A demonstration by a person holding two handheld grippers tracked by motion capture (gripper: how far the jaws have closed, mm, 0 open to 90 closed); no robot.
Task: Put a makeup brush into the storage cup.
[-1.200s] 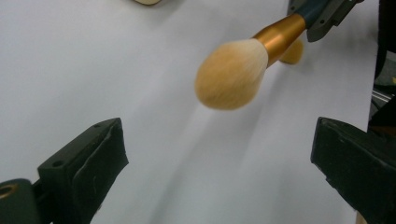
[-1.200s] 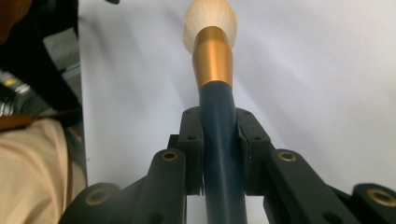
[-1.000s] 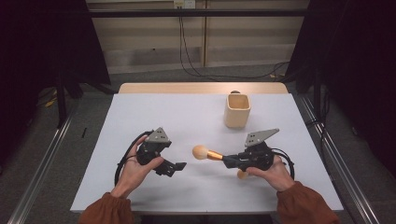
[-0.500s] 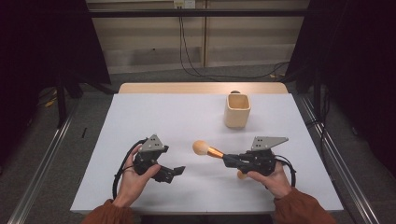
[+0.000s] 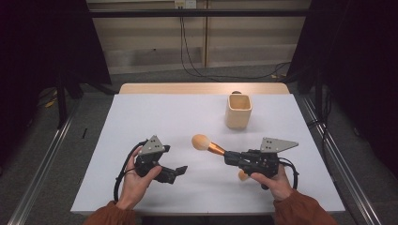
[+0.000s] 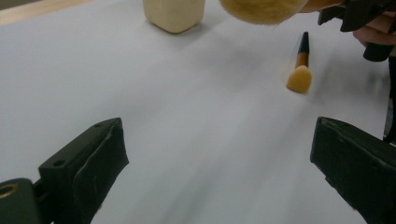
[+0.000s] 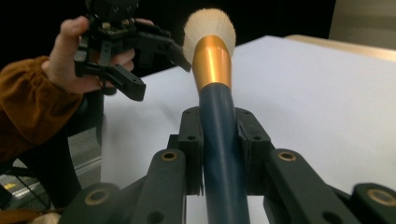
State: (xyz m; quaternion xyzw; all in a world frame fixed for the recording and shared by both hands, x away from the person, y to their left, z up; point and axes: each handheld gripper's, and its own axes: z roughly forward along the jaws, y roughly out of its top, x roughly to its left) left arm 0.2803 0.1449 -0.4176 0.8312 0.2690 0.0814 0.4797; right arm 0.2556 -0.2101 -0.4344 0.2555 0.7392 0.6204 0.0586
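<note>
Brush [image 5: 209, 145] sits clamped in our right tongs [image 5: 231, 156]; left tongs [image 5: 180, 171] gape empty; a loose grip could let it swivel and miss the cup [image 5: 239, 111].

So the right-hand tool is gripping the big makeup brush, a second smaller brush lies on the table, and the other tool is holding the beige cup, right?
Not quite. The left gripper holds nothing: the left gripper view shows its fingers wide apart over bare table, and the beige cup stands alone in the high view. The right gripper does clamp the big makeup brush, and the smaller brush lies on the table.
</note>
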